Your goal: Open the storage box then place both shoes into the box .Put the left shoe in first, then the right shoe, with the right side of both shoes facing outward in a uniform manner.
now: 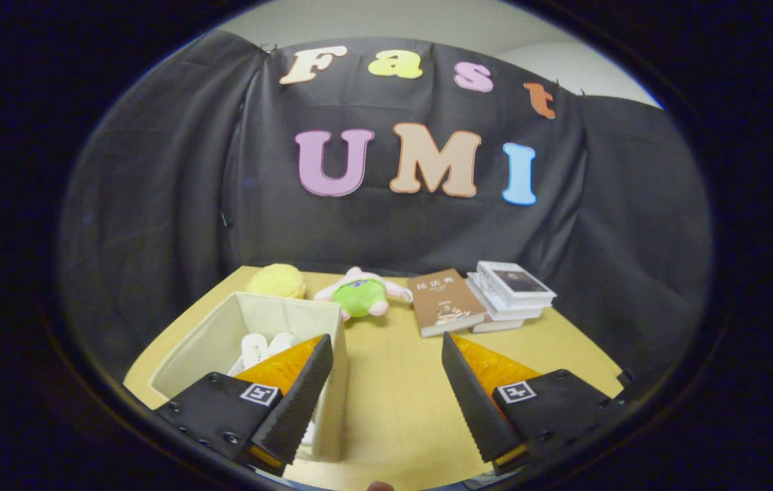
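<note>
While the fingers point(386, 354) gape wide, the open box point(277, 320) holding shoes point(264, 348) sits behind the left one.

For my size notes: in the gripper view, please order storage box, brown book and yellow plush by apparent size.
1. storage box, though nearest to the open gripper
2. brown book
3. yellow plush

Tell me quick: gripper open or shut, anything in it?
Gripper: open, fingers spread wide with nothing between them, only bare table. The storage box with the white shoes sits beside one finger.
</note>
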Motion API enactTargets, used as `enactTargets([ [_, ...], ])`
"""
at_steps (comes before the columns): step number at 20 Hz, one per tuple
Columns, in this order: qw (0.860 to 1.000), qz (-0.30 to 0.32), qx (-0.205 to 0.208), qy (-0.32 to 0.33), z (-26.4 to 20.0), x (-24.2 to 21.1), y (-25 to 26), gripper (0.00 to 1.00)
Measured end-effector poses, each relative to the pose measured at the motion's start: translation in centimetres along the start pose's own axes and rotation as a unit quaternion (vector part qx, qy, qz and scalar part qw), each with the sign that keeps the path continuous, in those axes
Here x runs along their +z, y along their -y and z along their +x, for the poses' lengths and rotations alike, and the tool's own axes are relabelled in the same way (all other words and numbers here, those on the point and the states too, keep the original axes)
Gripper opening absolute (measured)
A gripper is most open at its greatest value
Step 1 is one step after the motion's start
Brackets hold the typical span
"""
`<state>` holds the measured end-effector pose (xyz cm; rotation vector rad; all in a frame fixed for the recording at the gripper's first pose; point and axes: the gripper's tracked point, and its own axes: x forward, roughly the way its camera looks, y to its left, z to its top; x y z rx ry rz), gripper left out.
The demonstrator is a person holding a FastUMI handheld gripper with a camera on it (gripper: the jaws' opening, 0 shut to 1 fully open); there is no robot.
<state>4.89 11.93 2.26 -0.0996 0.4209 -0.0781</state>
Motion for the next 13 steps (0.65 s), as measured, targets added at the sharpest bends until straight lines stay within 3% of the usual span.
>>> enactTargets([
  [5, 0.994, 0.016, 0.039, 0.099, -0.8, 1.1, 2.7, 1.00],
  [13, 0.984, 0.040, 0.096, 0.146, -0.8, -0.8, 6.1, 1.00],
])
